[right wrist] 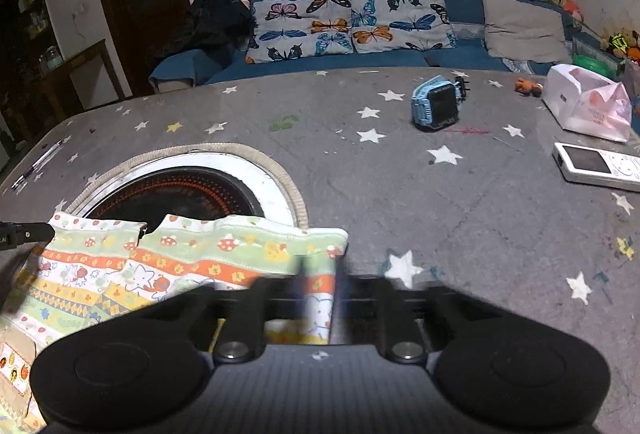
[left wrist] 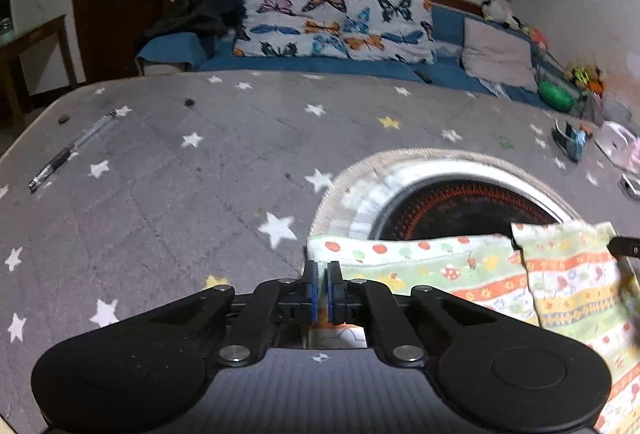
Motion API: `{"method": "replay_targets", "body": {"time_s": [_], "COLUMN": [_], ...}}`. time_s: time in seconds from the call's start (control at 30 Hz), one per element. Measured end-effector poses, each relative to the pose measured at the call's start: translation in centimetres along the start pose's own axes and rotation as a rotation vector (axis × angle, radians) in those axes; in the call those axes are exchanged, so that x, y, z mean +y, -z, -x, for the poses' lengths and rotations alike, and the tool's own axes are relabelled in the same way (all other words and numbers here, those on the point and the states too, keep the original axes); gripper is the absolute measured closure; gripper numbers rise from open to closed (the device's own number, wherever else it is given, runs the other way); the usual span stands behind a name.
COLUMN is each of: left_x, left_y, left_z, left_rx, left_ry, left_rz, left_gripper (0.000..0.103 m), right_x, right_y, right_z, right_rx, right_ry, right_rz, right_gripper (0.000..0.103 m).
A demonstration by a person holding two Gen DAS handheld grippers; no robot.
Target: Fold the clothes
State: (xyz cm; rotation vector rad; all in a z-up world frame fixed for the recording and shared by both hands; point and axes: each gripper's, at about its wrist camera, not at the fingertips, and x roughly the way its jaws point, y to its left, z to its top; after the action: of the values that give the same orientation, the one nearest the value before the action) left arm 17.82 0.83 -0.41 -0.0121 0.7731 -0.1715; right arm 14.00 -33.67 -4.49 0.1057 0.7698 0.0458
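Left wrist view: the left tongs (left wrist: 322, 284) were pinched nearly closed on the left corner of the patterned cloth (left wrist: 448, 270), which lay on the starry bench (left wrist: 160, 194).

Right wrist view: the right tongs (right wrist: 318, 290) were blurry, apparently clamped on the opposite corner, probably for folding it over.

Soft printed cloth lying on a matt, felt-like star cover

The patterned garment (left wrist: 460, 274) is showing as thin woven cotton with a faintly napped face; the grey table cover (left wrist: 168, 194) is looking dull and slightly rough; the round heater ring (right wrist: 276, 194) is gleaming like glazed white enamel inside a braided cord edge; the pen (left wrist: 72, 150) is reading as clear glossy plastic; the left gripper (left wrist: 322, 290) is showing matt black plastic, bright metal rivets and blue rubbery pads
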Motion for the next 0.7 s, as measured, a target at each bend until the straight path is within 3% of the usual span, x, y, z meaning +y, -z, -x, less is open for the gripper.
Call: {"method": "replay_targets", "body": {"time_s": [0.17,0.3,0.47,0.6,0.7], "left_x": [0.1,0.3,0.9,0.4,-0.6], "left_y": [-1.1,-1.2,-0.7,0.2,1.6], "left_z": [0.4,-0.8,-0.4,2.3,4.7], "left_rx": [-0.053,-0.011,0.006,-0.009,-0.012], "left_ry": [-0.023,-0.034,-0.037,0.007,0.061], "left_rz": [0.01,0.015,0.034,0.026,-0.017], "left_gripper": [0.099,0.098,0.094,0.094,0.094], "right_x": [0.9,1.0,1.0,2.5,4.8], "right_y": [-1.0,-1.4,-1.5,-0.4,1.5], "right_z": [-0.5,-1.8,0.5,3.1,5.1], "right_rx": [-0.034,0.003,-0.003,0.01,0.028], "right_ry": [0.027,0.041,0.015,-0.062,-0.129], "right_rz": [0.038,0.048,0.05,0.084,0.145], "right_gripper": [0.102,0.097,0.092,0.069,0.068]}}
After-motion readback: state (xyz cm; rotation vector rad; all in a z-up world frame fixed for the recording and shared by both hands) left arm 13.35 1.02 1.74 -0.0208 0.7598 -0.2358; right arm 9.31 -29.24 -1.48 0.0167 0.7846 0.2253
